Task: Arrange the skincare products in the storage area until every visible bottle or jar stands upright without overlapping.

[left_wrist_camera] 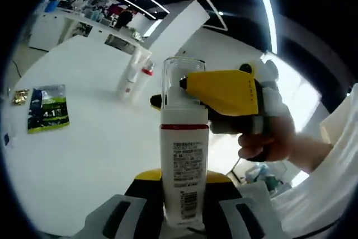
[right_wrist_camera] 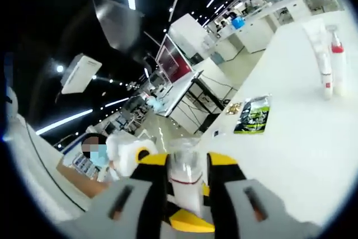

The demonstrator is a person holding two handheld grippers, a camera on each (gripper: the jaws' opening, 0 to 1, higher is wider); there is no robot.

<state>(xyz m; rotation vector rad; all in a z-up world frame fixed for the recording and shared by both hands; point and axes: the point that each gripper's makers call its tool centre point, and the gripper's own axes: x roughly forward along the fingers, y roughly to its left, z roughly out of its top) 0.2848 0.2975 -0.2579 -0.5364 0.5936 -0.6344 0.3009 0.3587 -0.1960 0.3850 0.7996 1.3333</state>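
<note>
White bottle (left_wrist_camera: 183,166) with red band and clear cap, held upright between the left gripper (left_wrist_camera: 180,216) fingers, which clasp its lower body. Right gripper (left_wrist_camera: 224,96), yellow, in a person's hand (left_wrist_camera: 267,138), closes on the cap from beyond the left fingers; in the right gripper view its fingers (right_wrist_camera: 154,188) pinch that clear cap. White table (left_wrist_camera: 84,149) beyond: two more bottles (left_wrist_camera: 134,74) standing close together, well apart from the fingers; green packet (left_wrist_camera: 48,107) lying flat to their left.
</note>
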